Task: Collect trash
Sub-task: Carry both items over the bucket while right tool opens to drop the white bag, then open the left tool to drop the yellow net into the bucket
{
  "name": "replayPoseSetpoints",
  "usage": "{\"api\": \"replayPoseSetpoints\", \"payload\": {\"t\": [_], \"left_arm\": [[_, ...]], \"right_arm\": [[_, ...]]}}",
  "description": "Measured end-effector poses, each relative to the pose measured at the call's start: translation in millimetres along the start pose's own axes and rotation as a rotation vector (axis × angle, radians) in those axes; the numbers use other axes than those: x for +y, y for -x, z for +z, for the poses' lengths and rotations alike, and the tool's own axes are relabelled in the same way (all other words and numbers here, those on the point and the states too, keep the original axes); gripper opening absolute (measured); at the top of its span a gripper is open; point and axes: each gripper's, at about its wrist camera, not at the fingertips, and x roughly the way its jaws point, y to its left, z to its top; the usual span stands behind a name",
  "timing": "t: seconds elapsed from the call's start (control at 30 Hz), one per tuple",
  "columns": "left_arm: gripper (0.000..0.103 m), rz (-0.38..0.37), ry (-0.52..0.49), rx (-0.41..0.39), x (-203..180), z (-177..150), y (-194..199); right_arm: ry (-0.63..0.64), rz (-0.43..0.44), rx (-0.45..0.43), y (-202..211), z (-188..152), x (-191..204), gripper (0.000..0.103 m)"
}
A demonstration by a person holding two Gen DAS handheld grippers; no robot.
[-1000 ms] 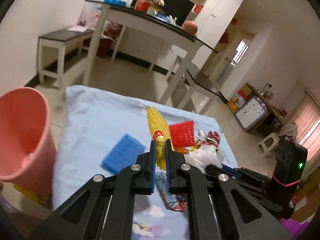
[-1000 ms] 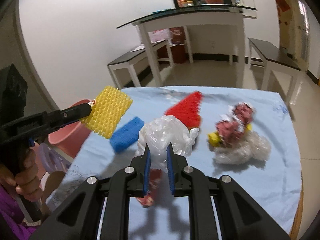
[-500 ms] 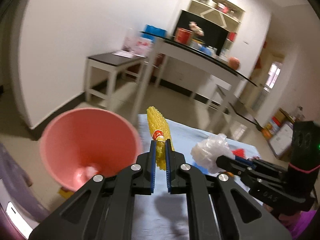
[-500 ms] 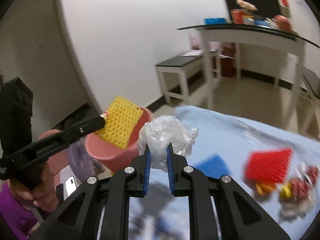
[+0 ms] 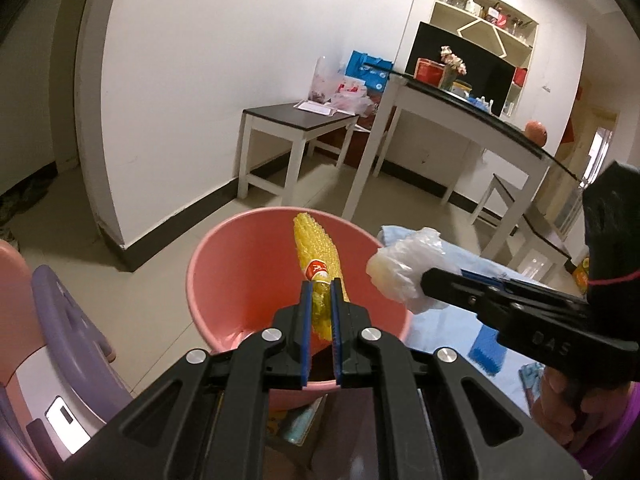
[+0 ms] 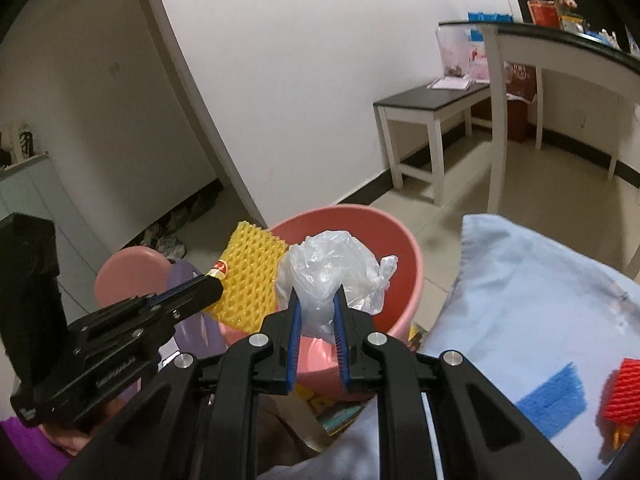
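Observation:
My left gripper (image 5: 321, 292) is shut on a yellow foam net (image 5: 316, 252) and holds it over the open mouth of the pink bucket (image 5: 224, 264). My right gripper (image 6: 316, 304) is shut on a crumpled clear plastic bag (image 6: 332, 272), also above the pink bucket (image 6: 400, 276). In the right wrist view the left gripper (image 6: 214, 278) holds the yellow net (image 6: 250, 276) at the bucket's left rim. In the left wrist view the right gripper (image 5: 430, 280) holds the bag (image 5: 408, 268) at the bucket's right rim.
The table with a light blue cloth (image 6: 540, 280) lies right of the bucket, with a blue foam piece (image 6: 554, 400) and a red foam net (image 6: 624, 392) on it. A purple stool (image 5: 68, 328) stands left of the bucket. White benches and a tall table stand behind.
Both grippers swung left from the table to the bucket, carrying the yellow net and the plastic bag. The bucket now sits right under both.

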Motion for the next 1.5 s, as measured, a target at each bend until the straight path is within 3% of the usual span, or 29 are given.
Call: {"api": "replayPoseSetpoints", "payload": {"t": [0.3, 0.5, 0.8, 1.1, 1.13, 1.17, 1.23, 1.5], "left_arm": [[0.01, 0.014, -0.002, 0.021, 11.7, -6.3, -13.9], [0.01, 0.035, 0.033, 0.011, 18.7, -7.3, -15.1], [0.01, 0.057, 0.019, 0.01, 12.4, -6.3, -9.9], [0.01, -0.005, -0.059, -0.021, -13.5, -10.5, 1.0], [0.012, -0.002, -0.073, -0.021, -16.4, -11.1, 1.6], [0.023, 0.005, -0.085, -0.024, -19.5, -11.4, 2.4], [0.032, 0.02, -0.096, -0.041, -23.4, -12.4, 5.1], [0.036, 0.018, -0.06, -0.049, -24.1, -7.6, 9.1]], "right_arm": [[-0.012, -0.013, 0.047, -30.2, -3.8, -5.3, 0.019], [-0.025, -0.02, 0.043, -37.8, -2.2, -14.5, 0.035], [-0.023, -0.028, 0.005, -21.5, -5.4, -14.0, 0.038], [-0.006, -0.059, -0.056, 18.8, -19.9, -12.0, 0.054], [-0.009, -0.06, -0.06, 22.9, -20.7, -13.1, 0.055], [-0.012, -0.062, -0.063, 26.9, -21.5, -13.2, 0.055], [-0.021, -0.064, -0.07, 34.7, -24.4, -16.5, 0.055], [-0.034, -0.081, -0.097, 64.6, -32.7, -25.5, 0.055]]}}
